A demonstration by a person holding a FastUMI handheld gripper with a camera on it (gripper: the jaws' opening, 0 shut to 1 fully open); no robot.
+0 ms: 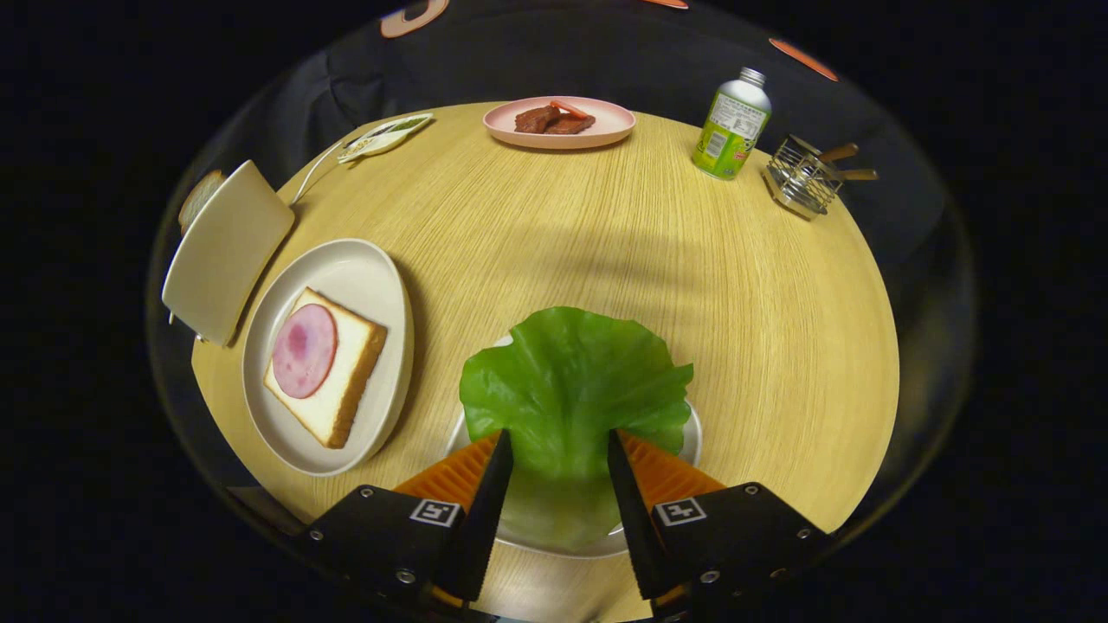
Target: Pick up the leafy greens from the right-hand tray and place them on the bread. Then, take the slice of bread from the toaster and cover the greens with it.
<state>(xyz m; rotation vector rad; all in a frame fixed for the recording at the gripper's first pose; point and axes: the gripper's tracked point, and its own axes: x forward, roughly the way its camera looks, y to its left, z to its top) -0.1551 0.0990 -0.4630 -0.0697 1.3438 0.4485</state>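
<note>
A green lettuce leaf (571,381) lies over a small white tray (692,443) right in front of me. My gripper (560,450) has its fingers closed in on the leaf's near end, which fills the gap between them. To the left, a white oval plate (368,277) holds a bread slice (351,381) topped with a round of ham (304,350). Just beyond that plate stands a cream toaster (227,251), and a second bread slice (198,197) pokes out at its far side.
At the round wooden table's (606,234) far edge sits a pink plate (560,123) with pieces of meat. A green-labelled bottle (731,125) and a wire basket (805,177) stand far right. A flat packet (385,136) lies far left.
</note>
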